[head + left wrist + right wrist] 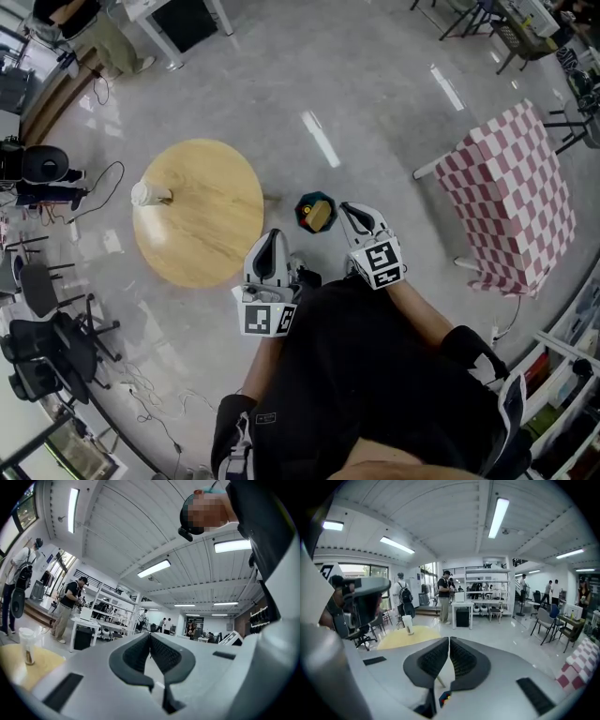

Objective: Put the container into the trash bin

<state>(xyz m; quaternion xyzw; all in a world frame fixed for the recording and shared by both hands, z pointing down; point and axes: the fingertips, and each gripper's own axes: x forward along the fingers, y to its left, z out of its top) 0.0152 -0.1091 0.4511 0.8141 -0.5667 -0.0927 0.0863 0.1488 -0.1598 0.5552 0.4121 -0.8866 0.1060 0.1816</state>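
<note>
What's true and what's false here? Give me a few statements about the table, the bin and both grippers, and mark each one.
1. A cup stands on the round wooden table. True.
2. The right gripper holds the cup. False: its jaws are shut on nothing, and the cup is on the table.
3. The trash bin stands on the floor beside the table. True.
4. The trash bin is empty. False: a tan thing lies in it.
5. The left gripper has its jaws wide apart. False: they are together, with nothing between them.
</note>
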